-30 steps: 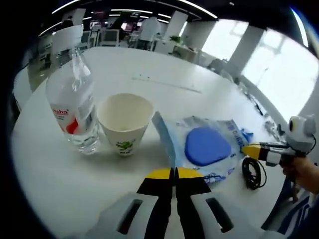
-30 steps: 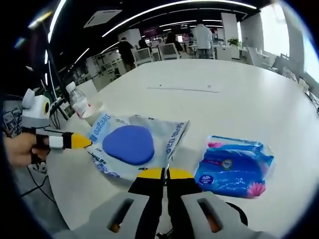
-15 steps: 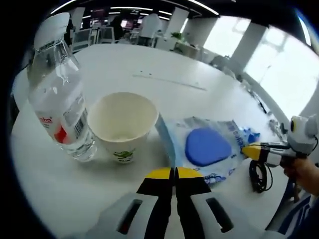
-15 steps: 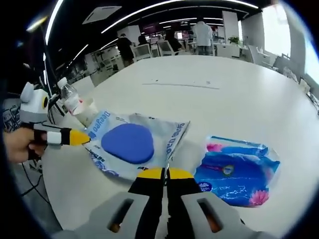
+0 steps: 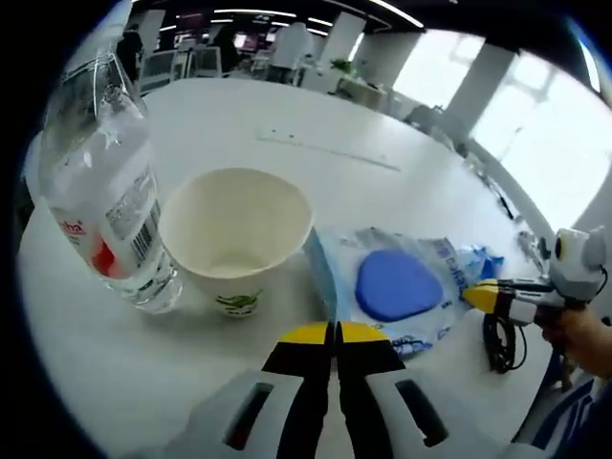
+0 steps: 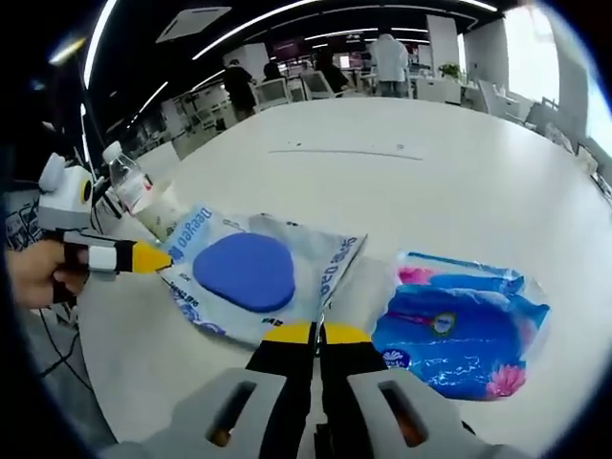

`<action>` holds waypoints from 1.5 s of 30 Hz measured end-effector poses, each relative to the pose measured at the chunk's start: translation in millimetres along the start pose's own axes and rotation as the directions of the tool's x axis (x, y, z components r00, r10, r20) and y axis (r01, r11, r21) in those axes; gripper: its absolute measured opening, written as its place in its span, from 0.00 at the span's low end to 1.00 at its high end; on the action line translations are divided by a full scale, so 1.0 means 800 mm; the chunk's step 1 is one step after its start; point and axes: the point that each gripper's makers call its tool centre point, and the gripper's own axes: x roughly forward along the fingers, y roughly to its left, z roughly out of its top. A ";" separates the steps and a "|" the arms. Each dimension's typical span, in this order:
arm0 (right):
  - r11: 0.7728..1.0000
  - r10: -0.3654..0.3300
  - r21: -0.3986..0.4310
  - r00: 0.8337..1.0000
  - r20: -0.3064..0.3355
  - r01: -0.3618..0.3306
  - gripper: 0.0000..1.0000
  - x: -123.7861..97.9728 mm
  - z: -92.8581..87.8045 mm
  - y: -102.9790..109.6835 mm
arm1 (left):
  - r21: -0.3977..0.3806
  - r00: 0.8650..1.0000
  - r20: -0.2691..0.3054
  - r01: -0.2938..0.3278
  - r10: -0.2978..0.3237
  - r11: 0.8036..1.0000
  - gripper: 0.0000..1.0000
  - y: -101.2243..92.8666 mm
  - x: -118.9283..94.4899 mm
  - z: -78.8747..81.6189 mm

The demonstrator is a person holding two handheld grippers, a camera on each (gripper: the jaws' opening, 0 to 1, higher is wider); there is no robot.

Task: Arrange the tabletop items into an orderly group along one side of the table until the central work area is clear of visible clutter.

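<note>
Left gripper (image 5: 335, 332) closed, empty, behind white paper cup (image 5: 235, 237); right gripper (image 6: 307, 334) closed, empty, behind clear blue-pad wipes packet (image 6: 256, 277).

Both views low over white table (image 5: 402, 143), facing opposite ways, sharing blue-pad packet (image 5: 397, 285) (image 6: 251, 273)

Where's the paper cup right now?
In the left gripper view, the paper cup stands upright on the table, between the water bottle and the blue-padded packet.
</note>
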 end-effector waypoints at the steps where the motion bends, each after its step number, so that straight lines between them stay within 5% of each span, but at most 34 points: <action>1: 1.000 0.001 0.001 1.000 0.000 -0.001 0.00 0.001 0.000 0.000 | -0.002 1.000 -0.001 0.000 0.000 1.000 0.00 0.000 0.000 -0.001; 45: 0.999 -0.030 0.012 0.999 -0.030 0.030 0.00 0.012 -0.009 -0.007 | -0.072 1.000 0.000 -0.027 0.027 0.997 0.00 0.011 0.010 -0.012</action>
